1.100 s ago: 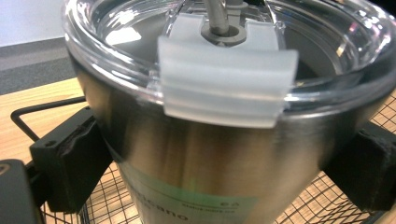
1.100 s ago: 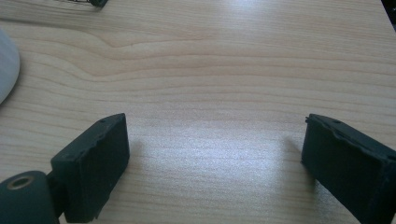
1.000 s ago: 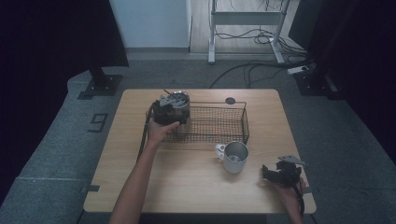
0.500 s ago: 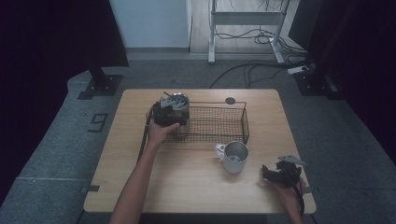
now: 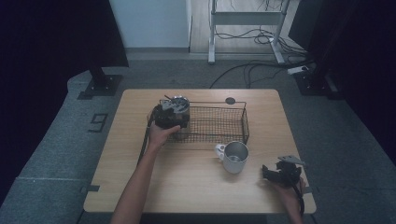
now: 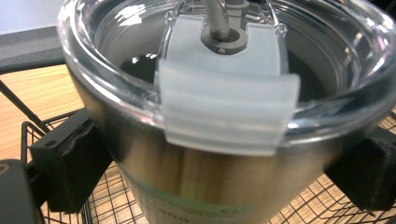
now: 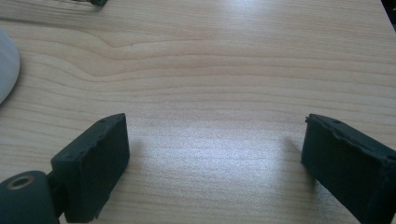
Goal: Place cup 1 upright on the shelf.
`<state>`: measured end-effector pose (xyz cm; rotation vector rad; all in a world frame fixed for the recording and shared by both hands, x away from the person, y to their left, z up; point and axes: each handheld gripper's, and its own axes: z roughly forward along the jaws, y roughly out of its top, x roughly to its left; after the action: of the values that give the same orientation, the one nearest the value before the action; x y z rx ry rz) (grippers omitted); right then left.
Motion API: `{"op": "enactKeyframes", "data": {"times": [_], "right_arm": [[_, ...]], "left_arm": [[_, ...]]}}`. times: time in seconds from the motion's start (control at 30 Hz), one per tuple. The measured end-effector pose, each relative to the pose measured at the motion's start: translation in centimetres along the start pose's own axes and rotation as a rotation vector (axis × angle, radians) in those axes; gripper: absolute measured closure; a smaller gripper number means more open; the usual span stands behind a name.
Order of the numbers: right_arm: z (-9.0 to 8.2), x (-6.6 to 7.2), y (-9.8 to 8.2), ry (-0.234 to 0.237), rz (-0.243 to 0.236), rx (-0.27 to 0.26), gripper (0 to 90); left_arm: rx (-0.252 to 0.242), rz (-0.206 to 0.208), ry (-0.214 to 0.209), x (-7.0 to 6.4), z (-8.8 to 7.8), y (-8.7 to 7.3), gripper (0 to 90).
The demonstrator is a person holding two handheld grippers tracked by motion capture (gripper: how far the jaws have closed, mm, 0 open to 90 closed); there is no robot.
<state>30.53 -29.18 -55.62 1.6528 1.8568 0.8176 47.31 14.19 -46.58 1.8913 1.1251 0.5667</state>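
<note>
At the left end of the black wire basket [image 5: 219,125], which sits on the light wooden counter [image 5: 140,116], the left hand-held gripper [image 5: 171,116] is closed around a stainless steel tumbler with a clear plastic lid [image 6: 219,154]. In the left gripper view its two black pads press on opposite sides of the steel wall, just under the lid's rim. The tumbler stands upright inside the basket's left end; whether it rests on the mesh or hangs slightly above it I cannot tell.

It is probably fairly heavy for its size, rigid and not fragile, but the polished, tapered wall looks slippery, so a firm squeeze high up, where the body is widest below the lid, seems the safest hold. The lid and its slider tab look like thinner plastic and are best left alone.

Farther right stands a steel mug with a white handle [image 5: 233,157]. At the right edge the right hand-held gripper [image 5: 273,173] rests with jaws apart and nothing between them.
</note>
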Motion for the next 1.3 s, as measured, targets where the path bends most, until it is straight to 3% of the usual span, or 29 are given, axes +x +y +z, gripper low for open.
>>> {"op": "enactKeyframes", "data": {"times": [0.47, 0.8, 0.97, 1.3], "right_arm": [[0.0, 0.0, 0.0, -0.001, 0.000, 0.002, 7.4], [0.0, 0.0, 0.0, 0.000, 0.000, 0.002, 7.4], [0.0, 0.0, 0.0, 0.000, 0.000, 0.002, 7.4], [0.0, 0.0, 0.0, -0.001, 0.002, 0.002, 7.5]], "left_arm": [[-0.004, 0.013, 0.007, -0.4, -0.6, -0.7, 4.2], [-0.009, -0.008, -0.009, -0.4, -0.9, -0.9, 3.6], [-0.030, -0.032, -0.042, -0.3, -1.6, -0.9, 0.2], [-0.035, -0.033, -0.049, -0.1, -3.2, -1.7, 0.0]]}}
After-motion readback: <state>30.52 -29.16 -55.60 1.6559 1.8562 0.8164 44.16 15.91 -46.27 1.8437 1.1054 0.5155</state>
